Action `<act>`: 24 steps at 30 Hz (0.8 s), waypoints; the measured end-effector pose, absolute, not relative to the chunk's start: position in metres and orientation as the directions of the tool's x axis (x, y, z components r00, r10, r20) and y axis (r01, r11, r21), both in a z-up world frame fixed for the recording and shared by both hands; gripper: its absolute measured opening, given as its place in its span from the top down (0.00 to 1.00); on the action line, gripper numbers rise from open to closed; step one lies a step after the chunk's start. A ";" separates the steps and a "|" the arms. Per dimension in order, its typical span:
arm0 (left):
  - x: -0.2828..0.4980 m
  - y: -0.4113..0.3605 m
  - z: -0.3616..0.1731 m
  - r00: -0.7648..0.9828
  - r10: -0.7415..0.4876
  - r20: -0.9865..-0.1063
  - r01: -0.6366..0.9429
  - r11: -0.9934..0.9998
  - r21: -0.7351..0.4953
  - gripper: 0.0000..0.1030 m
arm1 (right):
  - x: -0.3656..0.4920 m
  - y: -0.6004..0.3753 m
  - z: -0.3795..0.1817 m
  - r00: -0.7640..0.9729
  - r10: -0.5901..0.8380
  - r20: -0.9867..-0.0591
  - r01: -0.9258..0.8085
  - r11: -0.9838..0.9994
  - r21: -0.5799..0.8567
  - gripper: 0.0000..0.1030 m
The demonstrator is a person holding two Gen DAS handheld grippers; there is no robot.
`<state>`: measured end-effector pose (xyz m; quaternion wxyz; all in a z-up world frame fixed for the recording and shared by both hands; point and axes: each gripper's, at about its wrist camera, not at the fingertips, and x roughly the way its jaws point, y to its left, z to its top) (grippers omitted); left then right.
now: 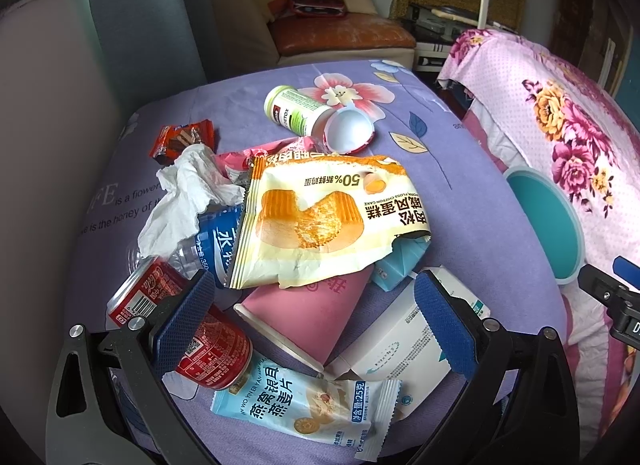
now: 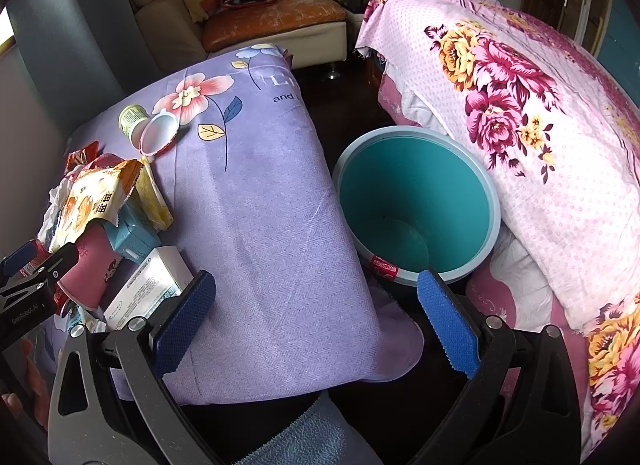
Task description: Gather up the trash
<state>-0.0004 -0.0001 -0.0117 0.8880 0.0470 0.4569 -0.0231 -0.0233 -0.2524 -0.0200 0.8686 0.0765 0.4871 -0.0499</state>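
A heap of trash lies on the purple flowered cloth [image 1: 472, 201]: a yellow cake wrapper [image 1: 320, 221], a pink paper cup [image 1: 304, 317], a red can [image 1: 192, 329], a water bottle [image 1: 212, 241], crumpled tissue [image 1: 180, 201], a white box [image 1: 396, 341], a light blue oat packet [image 1: 312, 409], a green tub [image 1: 296, 111] with its open lid. My left gripper [image 1: 316, 317] is open over the pink cup, its left pad against the red can. My right gripper [image 2: 316, 317] is open and empty over the cloth's edge, beside the teal bin [image 2: 416, 205].
The bin stands on the floor between the purple cloth and a pink flowered bed cover [image 2: 540, 137]. A sofa [image 2: 272, 17] with a bag and cushions is at the back. The heap also shows at the left of the right wrist view [image 2: 116, 233].
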 end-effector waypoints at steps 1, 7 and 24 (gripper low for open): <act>0.000 0.000 -0.011 0.581 0.001 -0.814 0.084 0.995 0.062 0.03 | -0.023 -0.253 -0.021 0.519 -0.013 -0.855 0.162 0.983 0.084 0.06; -0.002 -0.003 -0.013 0.579 0.001 -0.816 0.085 0.995 0.061 0.03 | -0.021 -0.254 -0.024 0.511 -0.012 -0.859 0.164 0.983 0.084 0.06; 0.000 -0.008 -0.016 0.561 -0.024 -0.827 0.100 0.994 0.039 0.03 | -0.018 -0.251 -0.025 0.495 -0.012 -0.869 0.163 0.983 0.079 0.06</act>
